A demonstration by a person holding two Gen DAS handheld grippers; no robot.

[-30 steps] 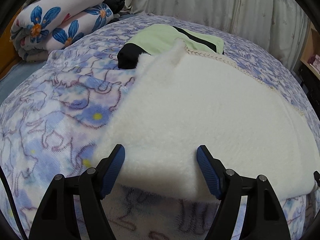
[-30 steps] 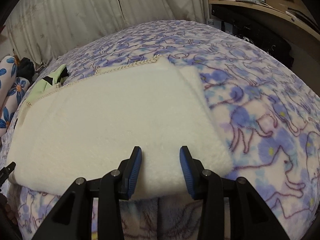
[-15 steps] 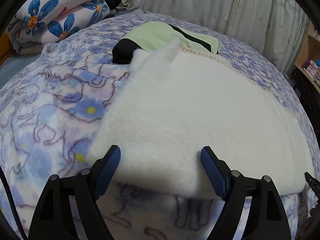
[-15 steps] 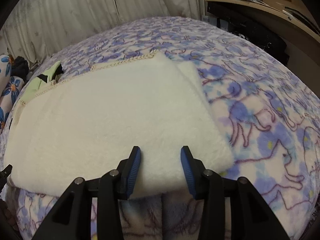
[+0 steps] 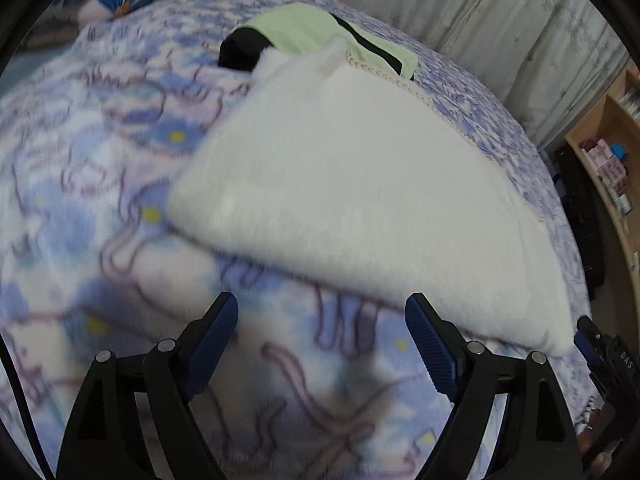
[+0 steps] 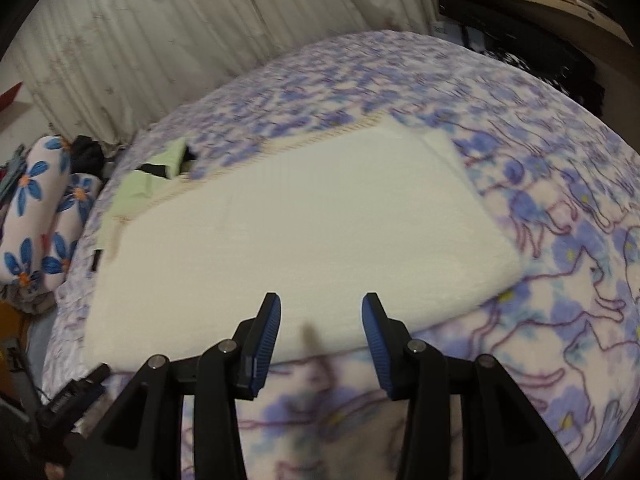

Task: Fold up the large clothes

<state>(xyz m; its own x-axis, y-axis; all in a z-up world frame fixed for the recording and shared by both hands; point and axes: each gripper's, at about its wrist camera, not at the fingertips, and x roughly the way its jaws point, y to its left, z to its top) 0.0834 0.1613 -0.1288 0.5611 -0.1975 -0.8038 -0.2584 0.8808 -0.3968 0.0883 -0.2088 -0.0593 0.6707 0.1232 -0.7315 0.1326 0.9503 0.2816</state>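
Observation:
A folded white fleece garment (image 5: 360, 200) lies flat on the bed; it also shows in the right wrist view (image 6: 312, 232). A crocheted trim runs along its far edge. My left gripper (image 5: 322, 320) is open and empty, just short of the garment's near edge. My right gripper (image 6: 321, 316) is open and empty, its fingertips over the near edge of the garment. The tip of the right gripper shows at the right edge of the left wrist view (image 5: 600, 356).
The bed has a blue and purple cat-print blanket (image 5: 100, 160). A light green and black garment (image 5: 312, 32) lies beyond the white one. Flowered bedding (image 6: 40, 216) is stacked at the left. Curtains hang behind (image 6: 200, 32). A wooden shelf (image 5: 612, 152) stands at the right.
Both grippers have drawn back from the white garment's near edge. The left one now sits over bare blanket. The garment lies as before.

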